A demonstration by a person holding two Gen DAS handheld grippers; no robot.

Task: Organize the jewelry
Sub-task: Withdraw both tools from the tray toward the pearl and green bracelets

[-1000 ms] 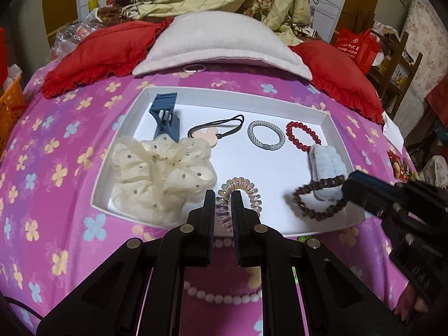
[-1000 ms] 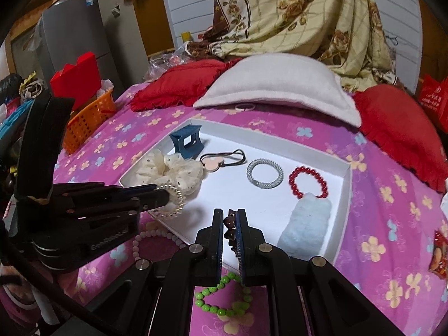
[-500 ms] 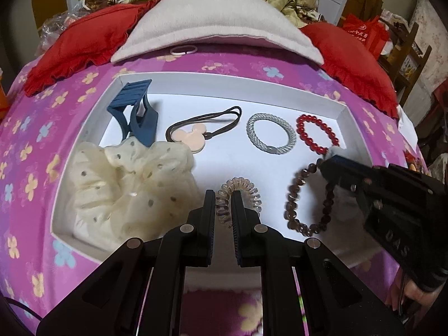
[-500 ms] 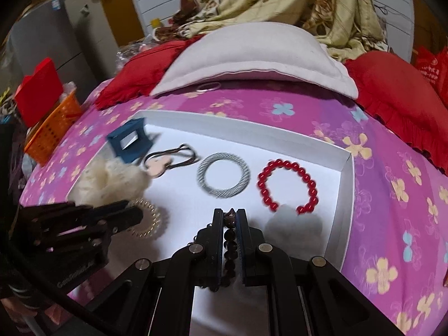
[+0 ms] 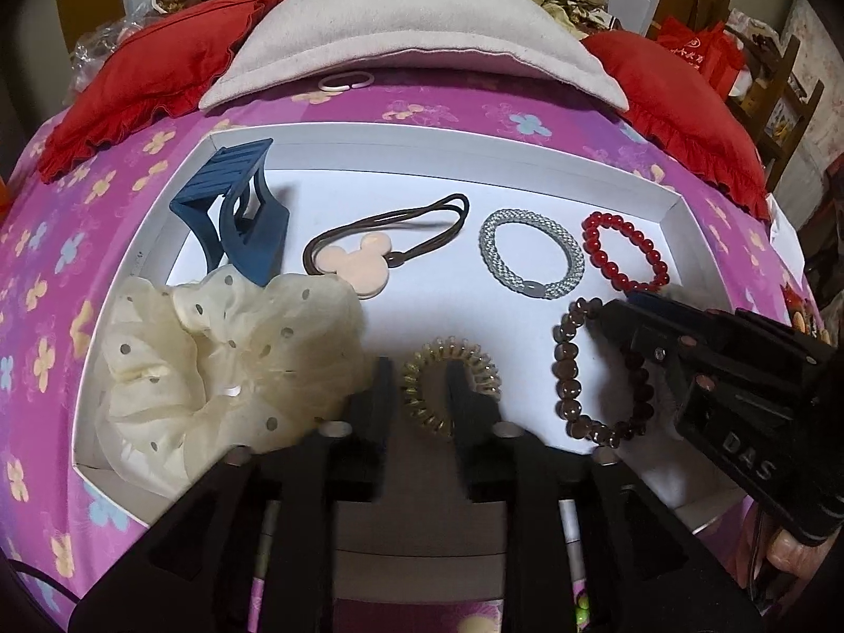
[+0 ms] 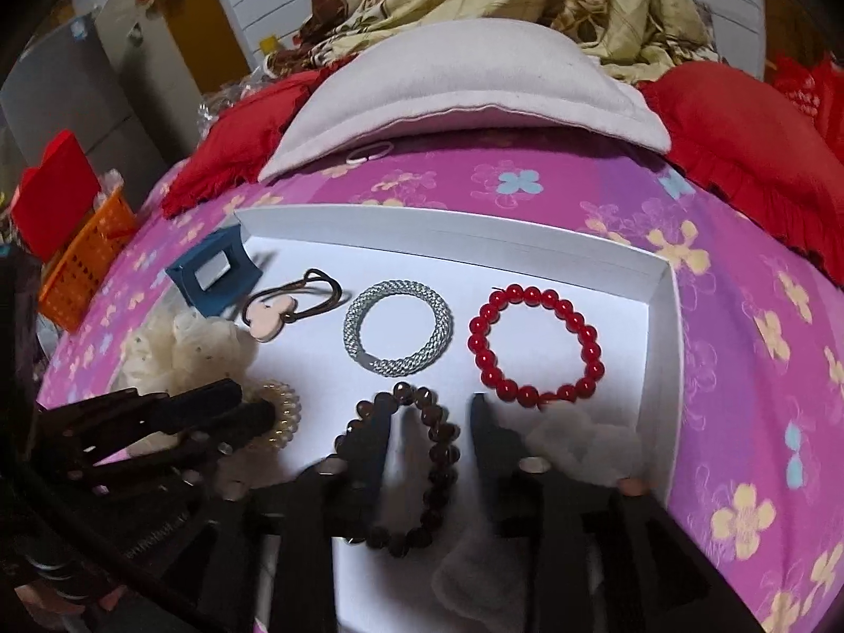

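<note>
The brown bead bracelet (image 6: pixel 416 469) is lying flat on the floor of the white tray (image 6: pixel 664 316), just in front of the red bead bracelet (image 6: pixel 538 348), with the right gripper (image 6: pixel 430 411) hovering over it, fingers spread wide and gripping nothing. Beside it, the left gripper (image 5: pixel 419 377) is straddling the coiled hair tie (image 5: pixel 448 385), its fingers likewise parted. The tray is sitting on a pink flowered bedspread (image 5: pixel 58 274).

brown bracelet (image 6: pixel 416 469): flat in my lower-middle frame, between my fingers
coil tie (image 5: pixel 448 385): amber, flat, lower centre
tray (image 5: pixel 475 147): white, shallow
</note>
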